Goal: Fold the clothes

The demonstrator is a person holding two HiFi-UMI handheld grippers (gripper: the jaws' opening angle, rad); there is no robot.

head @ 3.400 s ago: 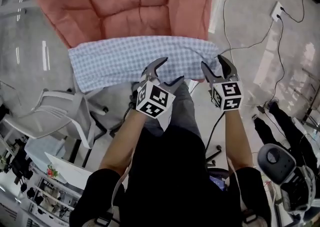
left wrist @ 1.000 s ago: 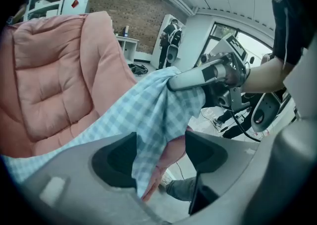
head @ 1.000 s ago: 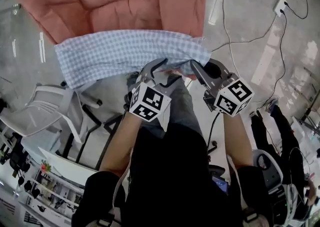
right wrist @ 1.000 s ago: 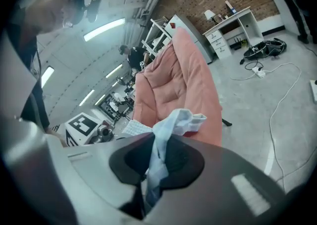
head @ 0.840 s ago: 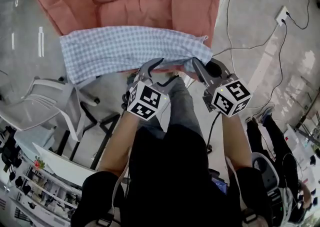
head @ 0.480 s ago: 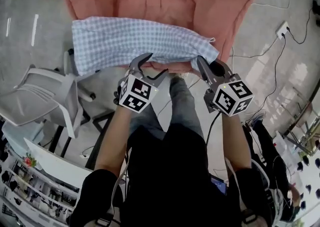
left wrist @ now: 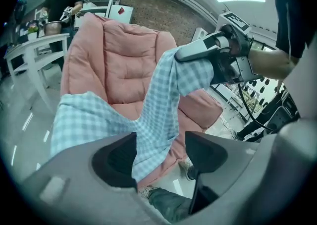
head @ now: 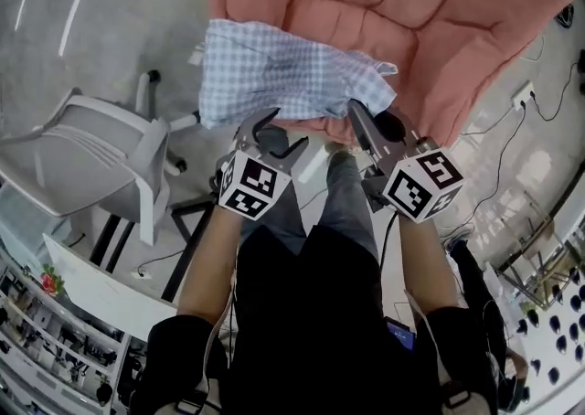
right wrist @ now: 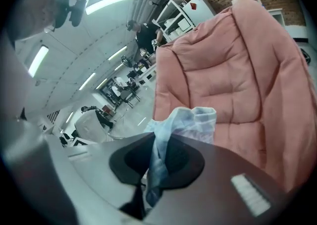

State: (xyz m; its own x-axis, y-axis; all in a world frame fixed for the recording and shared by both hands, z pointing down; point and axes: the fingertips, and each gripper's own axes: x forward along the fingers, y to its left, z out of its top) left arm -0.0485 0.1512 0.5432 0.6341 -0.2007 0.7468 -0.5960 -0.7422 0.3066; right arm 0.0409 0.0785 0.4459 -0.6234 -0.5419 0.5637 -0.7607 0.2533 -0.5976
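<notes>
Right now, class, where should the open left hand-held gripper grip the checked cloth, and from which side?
Probably its near-left corner, from below: there the checked cloth hangs free off the pink chair, so the left hand-held gripper can straddle the edge.

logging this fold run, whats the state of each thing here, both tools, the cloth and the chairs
checked cloth: draped over the pink chair, one corner lifted
right tool: shut on the checked cloth's corner
left tool: open, nothing gripped, checked cloth hangs just beyond it
pink chair: checked cloth lies across its front edge
white chair: standing on the floor, apart from the checked cloth
</notes>
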